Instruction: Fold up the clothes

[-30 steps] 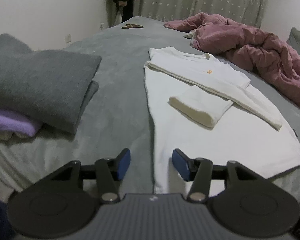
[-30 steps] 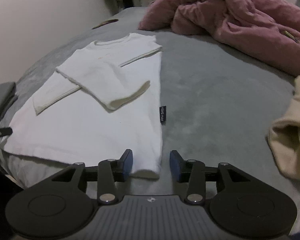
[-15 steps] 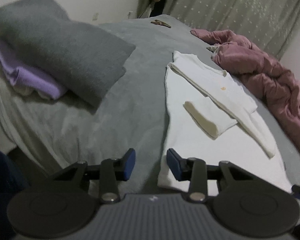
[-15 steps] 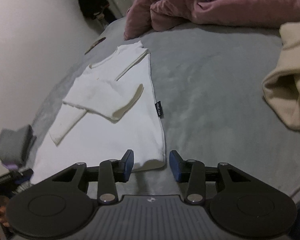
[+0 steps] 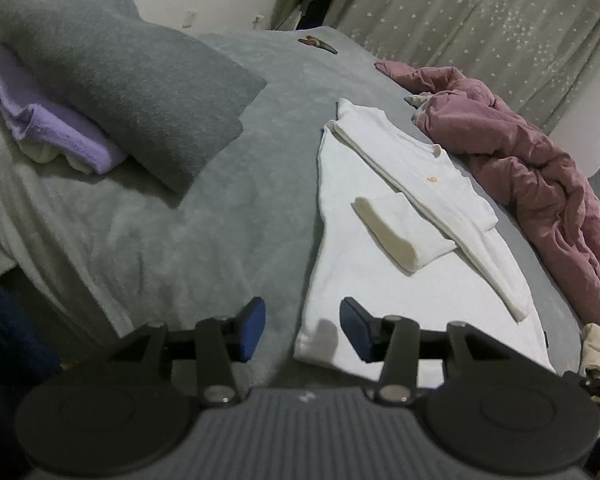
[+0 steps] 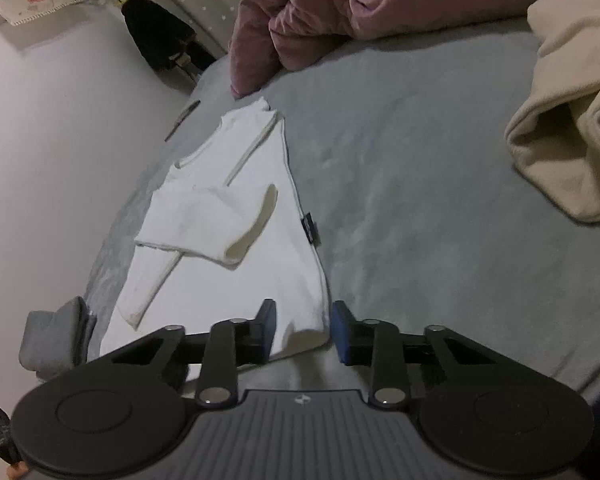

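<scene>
A white long-sleeved shirt (image 5: 380, 280) lies flat on the grey bed cover (image 5: 220, 220), both sleeves folded across its body. My left gripper (image 5: 303, 330) hovers at the shirt's near left hem corner. Its jaws are opening, and the corner lies just beyond the gap by the right pad, untouched. In the right wrist view the same shirt (image 6: 228, 272) shows its other hem corner lying between the blue pads of my right gripper (image 6: 305, 330). Those jaws are closing, with a gap still left on each side of the cloth.
A folded grey garment on a purple one (image 5: 112, 80) is stacked at the left of the bed. A crumpled pink duvet (image 5: 540, 184) fills the far right. A beige garment (image 6: 572, 128) lies right of the shirt. Wall and curtain stand behind.
Both views have rolled, tilting the bed in the picture. The right gripper has come up to the hem corner and its jaws have narrowed around it. The left jaws narrowed, then widened again.
</scene>
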A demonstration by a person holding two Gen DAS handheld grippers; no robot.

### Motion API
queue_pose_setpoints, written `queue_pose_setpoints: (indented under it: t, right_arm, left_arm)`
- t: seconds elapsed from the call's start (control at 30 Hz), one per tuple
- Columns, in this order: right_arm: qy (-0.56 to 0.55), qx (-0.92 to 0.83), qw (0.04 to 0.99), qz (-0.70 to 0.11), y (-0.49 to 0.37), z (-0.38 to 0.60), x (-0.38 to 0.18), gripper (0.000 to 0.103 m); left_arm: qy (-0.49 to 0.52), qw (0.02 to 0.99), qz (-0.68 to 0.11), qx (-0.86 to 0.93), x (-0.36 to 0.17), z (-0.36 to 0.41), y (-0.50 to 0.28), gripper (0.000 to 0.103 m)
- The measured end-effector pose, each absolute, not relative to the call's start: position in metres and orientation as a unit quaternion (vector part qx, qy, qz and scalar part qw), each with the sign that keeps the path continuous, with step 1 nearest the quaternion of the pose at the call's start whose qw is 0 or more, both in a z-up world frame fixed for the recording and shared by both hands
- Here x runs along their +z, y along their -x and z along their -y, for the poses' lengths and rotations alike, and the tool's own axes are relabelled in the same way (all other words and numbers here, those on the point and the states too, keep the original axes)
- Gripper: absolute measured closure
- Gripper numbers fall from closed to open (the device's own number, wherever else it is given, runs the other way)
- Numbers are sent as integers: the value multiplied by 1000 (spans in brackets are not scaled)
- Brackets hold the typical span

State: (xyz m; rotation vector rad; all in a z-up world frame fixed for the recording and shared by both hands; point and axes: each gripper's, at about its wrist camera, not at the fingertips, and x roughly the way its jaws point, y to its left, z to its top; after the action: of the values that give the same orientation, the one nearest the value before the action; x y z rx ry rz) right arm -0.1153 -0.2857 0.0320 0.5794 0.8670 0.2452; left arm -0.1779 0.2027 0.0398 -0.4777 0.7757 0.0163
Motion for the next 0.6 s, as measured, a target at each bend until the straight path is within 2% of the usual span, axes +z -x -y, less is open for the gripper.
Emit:
queue_pose_setpoints:
  t: [0.1,0.3,0.47,0.6]
  right_arm:
    - [-266,114,860,-420,114,282,29,76]
    - [-268,112,858,-424,114,281,26,76]
    - [-267,110,858,-426,113,280,25,76]
    - [-244,109,865,-425,113,274,25,77]
  left_arm:
    - [231,899,-373,1,39,-202,178,58]
    - [284,890,-354,-52,38,-212,180,46]
    - [237,896,-375,-35,36,-197,173,46]
    - [176,906,-385,-8,40,-176,170,51]
